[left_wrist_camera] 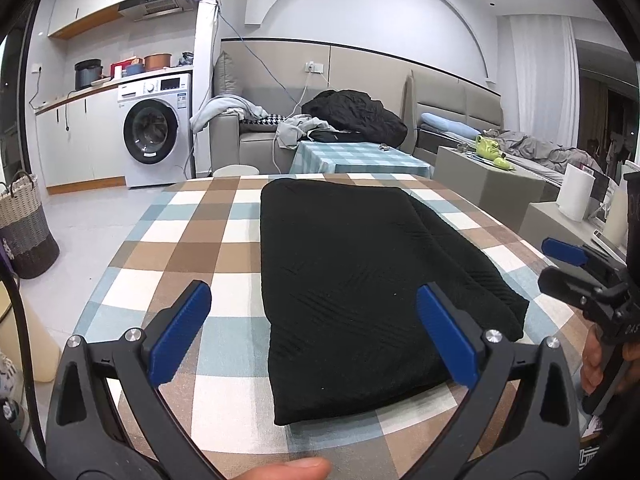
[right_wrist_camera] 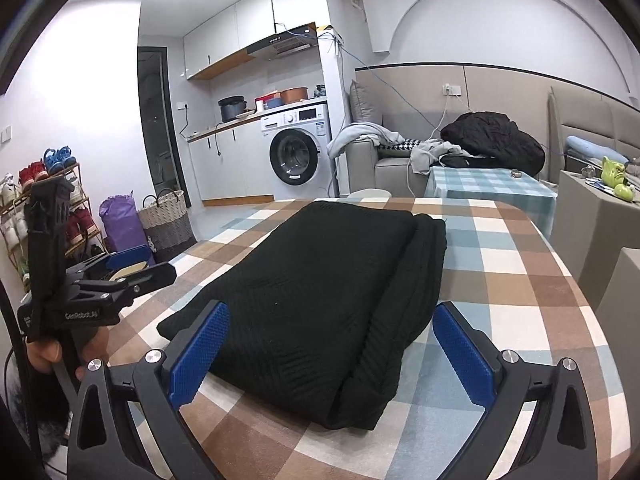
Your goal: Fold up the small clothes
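A black knitted garment (left_wrist_camera: 352, 280) lies folded into a long rectangle on the checked tablecloth (left_wrist_camera: 192, 240); it also shows in the right wrist view (right_wrist_camera: 320, 300). My left gripper (left_wrist_camera: 316, 332) is open and empty, hovering over the garment's near end, its blue pads (left_wrist_camera: 180, 332) spread wide. My right gripper (right_wrist_camera: 332, 352) is open and empty, above the garment's near end. Each gripper shows in the other's view: the right one (left_wrist_camera: 576, 264) at the table's right edge, the left one (right_wrist_camera: 120, 272) at the left.
A second small table with a blue checked cloth (left_wrist_camera: 360, 156) stands behind. A sofa with a black jacket (left_wrist_camera: 356, 114) and clothes, a washing machine (left_wrist_camera: 156, 128), a woven basket (left_wrist_camera: 24, 220), a shoe rack (right_wrist_camera: 44, 200) and grey boxes (left_wrist_camera: 488, 180) surround the table.
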Tool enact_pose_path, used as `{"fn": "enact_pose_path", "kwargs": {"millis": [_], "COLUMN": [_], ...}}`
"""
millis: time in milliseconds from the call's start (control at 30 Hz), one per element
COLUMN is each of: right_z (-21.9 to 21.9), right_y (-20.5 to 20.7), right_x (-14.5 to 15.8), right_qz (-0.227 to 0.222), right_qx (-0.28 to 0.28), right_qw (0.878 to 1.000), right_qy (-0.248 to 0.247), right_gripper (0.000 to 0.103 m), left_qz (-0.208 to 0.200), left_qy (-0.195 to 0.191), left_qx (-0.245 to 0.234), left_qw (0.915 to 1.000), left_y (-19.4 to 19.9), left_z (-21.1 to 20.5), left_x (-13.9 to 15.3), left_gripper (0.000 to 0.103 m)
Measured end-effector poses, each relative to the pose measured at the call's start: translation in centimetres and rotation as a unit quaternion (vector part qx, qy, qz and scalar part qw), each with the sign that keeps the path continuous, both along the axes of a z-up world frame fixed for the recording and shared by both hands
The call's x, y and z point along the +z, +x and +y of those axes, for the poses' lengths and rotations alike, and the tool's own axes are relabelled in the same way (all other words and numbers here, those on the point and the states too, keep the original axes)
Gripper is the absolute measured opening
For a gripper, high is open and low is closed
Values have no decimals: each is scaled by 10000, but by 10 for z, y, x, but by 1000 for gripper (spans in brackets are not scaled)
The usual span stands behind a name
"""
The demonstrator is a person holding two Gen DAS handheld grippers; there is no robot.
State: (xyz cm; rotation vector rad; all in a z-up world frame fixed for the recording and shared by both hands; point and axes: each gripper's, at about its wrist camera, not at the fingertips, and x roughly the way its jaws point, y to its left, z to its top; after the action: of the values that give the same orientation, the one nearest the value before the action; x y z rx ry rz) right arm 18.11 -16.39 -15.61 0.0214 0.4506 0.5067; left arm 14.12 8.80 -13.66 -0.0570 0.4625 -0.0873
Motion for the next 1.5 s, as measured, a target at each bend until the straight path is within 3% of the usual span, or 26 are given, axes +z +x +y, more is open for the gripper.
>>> {"fn": "enact_pose_path", "kwargs": {"millis": [1500], "right_z": [2], "right_y": [-15], "right_x": [3], "right_qz": [-273], "right_qx": [17], "right_qw": [9996], "right_qy": [-26], "right_gripper": [103], "left_qz": [-27], "left_qy": [111], "left_qx": [-135], "left_qw": [9998], "left_y": [4], "left_z": [-3], "left_x": [-10], "left_gripper": [102]}}
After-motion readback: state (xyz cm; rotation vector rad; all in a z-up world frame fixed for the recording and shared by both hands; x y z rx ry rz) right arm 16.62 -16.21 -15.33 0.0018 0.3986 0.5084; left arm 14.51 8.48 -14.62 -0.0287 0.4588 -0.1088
